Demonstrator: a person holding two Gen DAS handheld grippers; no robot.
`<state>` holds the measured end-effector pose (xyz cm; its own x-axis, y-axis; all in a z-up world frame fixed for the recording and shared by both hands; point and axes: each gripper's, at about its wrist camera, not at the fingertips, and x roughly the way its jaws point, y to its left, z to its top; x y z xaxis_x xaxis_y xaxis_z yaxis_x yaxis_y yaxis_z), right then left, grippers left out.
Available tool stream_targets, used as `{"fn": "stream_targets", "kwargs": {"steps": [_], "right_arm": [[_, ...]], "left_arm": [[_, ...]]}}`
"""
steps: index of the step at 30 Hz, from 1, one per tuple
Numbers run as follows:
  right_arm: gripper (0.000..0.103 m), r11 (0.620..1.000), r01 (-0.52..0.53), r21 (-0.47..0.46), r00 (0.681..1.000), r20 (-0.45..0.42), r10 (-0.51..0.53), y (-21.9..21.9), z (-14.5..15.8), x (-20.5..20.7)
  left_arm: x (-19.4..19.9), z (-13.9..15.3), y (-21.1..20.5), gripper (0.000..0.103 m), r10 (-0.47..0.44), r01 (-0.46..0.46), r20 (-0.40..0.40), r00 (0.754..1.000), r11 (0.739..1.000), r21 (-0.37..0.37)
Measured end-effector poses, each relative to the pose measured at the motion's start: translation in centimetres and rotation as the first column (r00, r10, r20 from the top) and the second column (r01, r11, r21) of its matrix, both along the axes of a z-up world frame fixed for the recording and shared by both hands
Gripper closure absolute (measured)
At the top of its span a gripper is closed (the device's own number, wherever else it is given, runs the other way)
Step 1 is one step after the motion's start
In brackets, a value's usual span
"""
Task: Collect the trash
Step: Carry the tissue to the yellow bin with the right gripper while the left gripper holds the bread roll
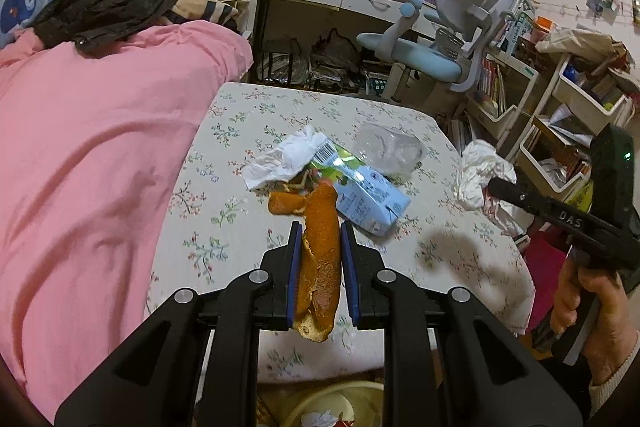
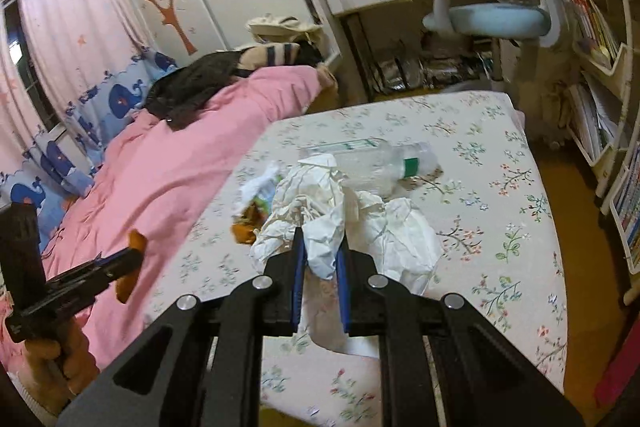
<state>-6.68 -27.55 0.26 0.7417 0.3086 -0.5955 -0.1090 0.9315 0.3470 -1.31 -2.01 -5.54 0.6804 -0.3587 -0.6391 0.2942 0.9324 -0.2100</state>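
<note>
Left gripper (image 1: 320, 231): blue pads clamped on a long strip of orange peel (image 1: 320, 259), strip running lengthwise between the jaws, raised above the table (image 1: 224, 227). Right gripper (image 2: 322, 239): pads pinched on a fold of crumpled white tissue (image 2: 324, 247), remainder of the sheet spreading to either side, its right part resting on the cloth. Hand (image 1: 584, 311) around the right gripper's handle, at the right edge of the left wrist view.

Beyond the left pads: second piece of peel (image 1: 284, 205) lying on the floral cloth, touching a light-blue drink carton (image 1: 368, 199); another crumpled tissue (image 1: 284, 159) partly over the carton's far end. Clear plastic bottle (image 2: 380, 159) with green band on its side just behind the carton. Pale basin (image 1: 332, 407) below the table's near edge, scraps inside.

Surroundings: pink duvet (image 1: 100, 167) left of the table, blue desk chair (image 1: 436, 39) and drawers behind, bookshelves at right.
</note>
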Motion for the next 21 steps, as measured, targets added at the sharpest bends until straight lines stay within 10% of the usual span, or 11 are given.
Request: {"fn": "stream_targets", "kwargs": {"steps": [9,21], "right_arm": [[0.088,0.999,-0.053,0.006,0.998,0.014,0.053,2.7,-0.7,-4.6],[0.085,0.974,-0.225,-0.021,0.960,-0.177,0.218,8.4,-6.0,-9.5]], "left_arm": [[-3.1,-0.5,-0.5,0.085,0.006,-0.006,0.017,1.000,0.999,0.032],[-5.5,-0.5,0.2,0.085,0.026,-0.027,0.033,0.999,0.999,0.046]]}}
